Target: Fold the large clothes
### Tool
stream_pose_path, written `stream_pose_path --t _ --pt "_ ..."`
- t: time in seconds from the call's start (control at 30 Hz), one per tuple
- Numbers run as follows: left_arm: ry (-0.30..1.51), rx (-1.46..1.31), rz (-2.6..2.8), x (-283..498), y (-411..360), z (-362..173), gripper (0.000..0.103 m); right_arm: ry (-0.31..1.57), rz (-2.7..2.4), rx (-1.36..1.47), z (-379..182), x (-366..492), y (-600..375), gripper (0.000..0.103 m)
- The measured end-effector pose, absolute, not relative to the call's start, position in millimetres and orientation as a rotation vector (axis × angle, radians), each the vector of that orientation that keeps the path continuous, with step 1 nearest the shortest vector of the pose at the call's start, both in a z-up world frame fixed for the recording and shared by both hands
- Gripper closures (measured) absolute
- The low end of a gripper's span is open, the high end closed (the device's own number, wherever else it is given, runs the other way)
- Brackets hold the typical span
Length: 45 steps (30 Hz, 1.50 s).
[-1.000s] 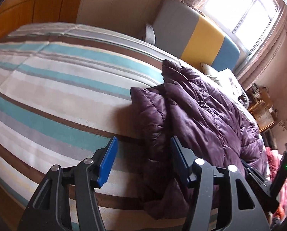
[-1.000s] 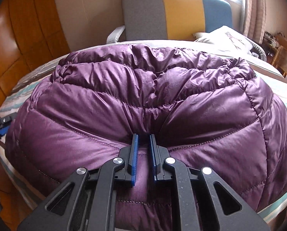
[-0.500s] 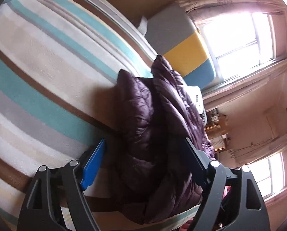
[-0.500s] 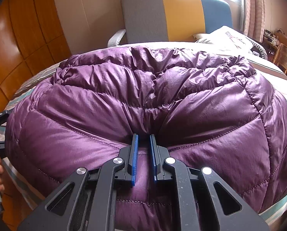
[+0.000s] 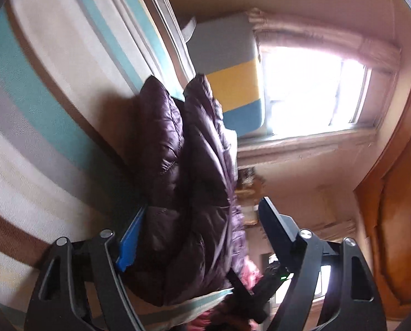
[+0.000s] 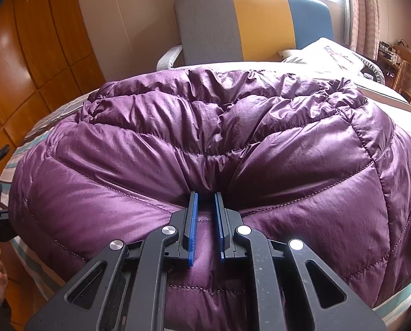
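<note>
A purple quilted down jacket (image 6: 219,149) lies in a puffy folded bundle on the striped bed (image 5: 40,110). My right gripper (image 6: 205,197) is shut on a pinch of the jacket's near edge, with fabric between the blue pads. In the left wrist view, which is rolled sideways, the jacket (image 5: 183,179) shows edge-on as stacked layers. My left gripper (image 5: 202,212) is open wide, its jaws on either side of the jacket's end, the blue pad (image 5: 129,241) against the bed side.
A grey, yellow and blue chair (image 6: 249,24) stands behind the bed by a bright window (image 5: 313,93). A pillow (image 6: 324,58) lies at the far right. Wooden wardrobe panels (image 6: 26,55) are on the left. Pink cloth (image 5: 249,275) lies beyond the bed edge.
My left gripper has rolled sideways, opened wider and moved in around the jacket's end. My right gripper has kept its hold, with the jacket barely shifted.
</note>
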<state>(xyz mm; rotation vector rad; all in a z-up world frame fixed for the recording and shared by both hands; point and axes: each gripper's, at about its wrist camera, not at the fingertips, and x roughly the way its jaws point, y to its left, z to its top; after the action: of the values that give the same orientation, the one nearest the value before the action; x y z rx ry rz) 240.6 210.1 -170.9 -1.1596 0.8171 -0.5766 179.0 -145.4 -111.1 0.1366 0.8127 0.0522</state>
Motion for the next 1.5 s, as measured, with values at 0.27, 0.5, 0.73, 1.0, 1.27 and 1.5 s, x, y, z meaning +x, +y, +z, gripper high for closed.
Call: stream_pose_path --t 0.27,0.5,0.73,1.0,1.27,1.5 --pt "0.869 -0.929 -0.489 262 175 -149 0.088 0.806 0.056 0.14 -112 178 -146 0.091" --pt "0.727 -0.857 -0.648 245 136 -77 0.095 0.797 0.068 0.151 -120 176 -148 0.091" --pt "0.725 -0.719 -0.822 249 59 -28 0.095 0.802 0.08 0.165 -114 175 -153 0.091" --pt "0.747 -0.64 -0.754 255 33 3 0.095 0.747 0.064 0.174 -69 152 -184 0.048" --pt "0.789 -0.534 -0.735 241 -7 10 0.094 0.742 -0.11 0.189 -46 112 -255 0.048" --pt "0.85 -0.447 -0.727 246 -66 6 0.094 0.747 -0.259 0.218 -47 80 -312 0.047"
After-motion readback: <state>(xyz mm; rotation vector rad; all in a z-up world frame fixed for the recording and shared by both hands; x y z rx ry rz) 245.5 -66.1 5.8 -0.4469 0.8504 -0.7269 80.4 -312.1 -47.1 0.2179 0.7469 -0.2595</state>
